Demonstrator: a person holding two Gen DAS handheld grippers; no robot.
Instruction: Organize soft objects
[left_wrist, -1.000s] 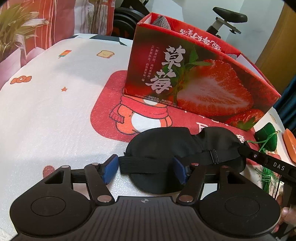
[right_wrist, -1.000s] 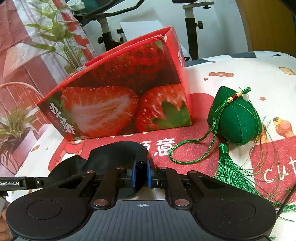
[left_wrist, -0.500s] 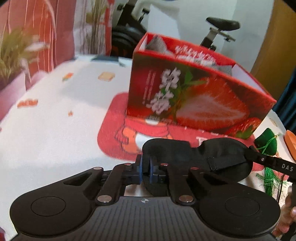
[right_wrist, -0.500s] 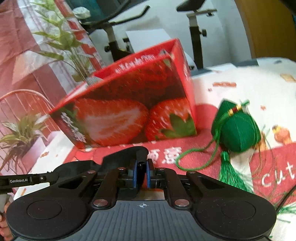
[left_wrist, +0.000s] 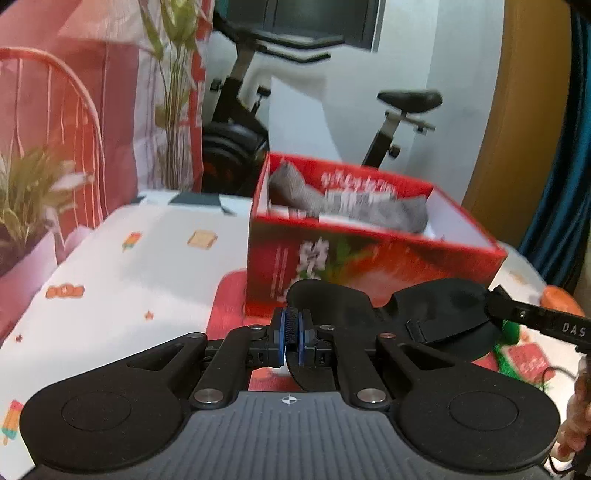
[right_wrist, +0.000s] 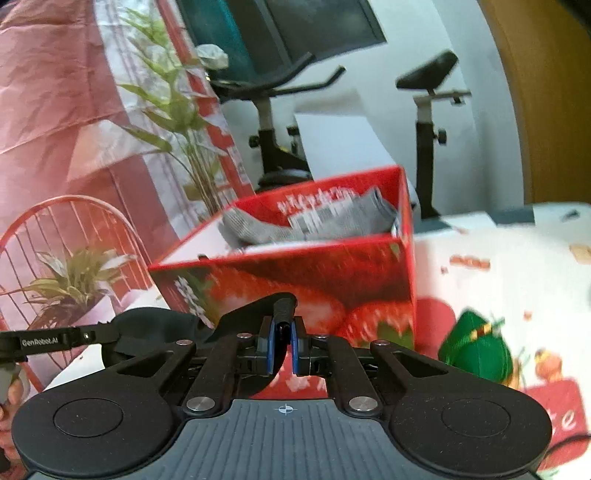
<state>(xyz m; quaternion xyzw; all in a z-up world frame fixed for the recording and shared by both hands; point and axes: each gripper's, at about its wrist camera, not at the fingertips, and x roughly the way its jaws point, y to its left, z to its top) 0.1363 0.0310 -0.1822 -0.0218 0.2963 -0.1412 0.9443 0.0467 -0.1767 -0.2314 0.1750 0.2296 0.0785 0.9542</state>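
A black sleep mask (left_wrist: 388, 314) hangs in the air between my two grippers, in front of the red strawberry box (left_wrist: 351, 266). My left gripper (left_wrist: 291, 332) is shut on the mask's left end. My right gripper (right_wrist: 282, 332) is shut on its other end, and the mask (right_wrist: 155, 325) stretches off to the left in the right wrist view. The box (right_wrist: 314, 273) is open at the top and holds a grey sock (left_wrist: 332, 203). A green tasselled pouch (right_wrist: 476, 350) lies on the table right of the box.
The table has a white cloth (left_wrist: 129, 277) with small prints and a red cartoon mat (left_wrist: 229, 306). An exercise bike (left_wrist: 399, 122) and potted plants (left_wrist: 33, 199) stand behind the table. An orange object (left_wrist: 557, 297) lies at the right edge.
My left gripper closed on the mask's left end. Both grippers then lifted the mask off the table, and the views now sit higher, looking into the box's open top.
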